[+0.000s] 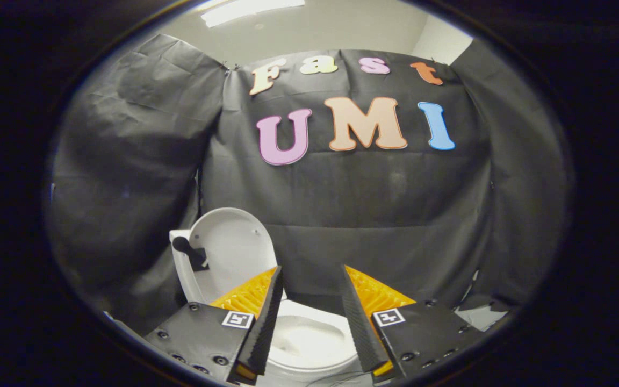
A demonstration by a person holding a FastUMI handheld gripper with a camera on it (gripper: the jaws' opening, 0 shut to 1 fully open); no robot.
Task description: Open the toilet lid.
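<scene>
Standing upright toilet lid (232, 247), bowl (309, 344) between spread, empty-handed gripper (310, 271) fingers.

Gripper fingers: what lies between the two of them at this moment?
In the gripper view, the open gripper holds nothing; through the gap shows the toilet bowl below. The toilet lid stands raised, beyond the fingers and off to one side.

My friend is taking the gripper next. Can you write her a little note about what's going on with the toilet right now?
Gripper: fingers open, holding nothing, hanging above the toilet bowl, which shows between them.
Toilet lid: already up, standing upright beyond the left finger, leaning back against the tank.
A small black handle sticks out from the lid's inner face.
Done: the lid looks fully open.
Left: probably nothing but pulling the gripper away; check that the lid stays up by itself.
</scene>
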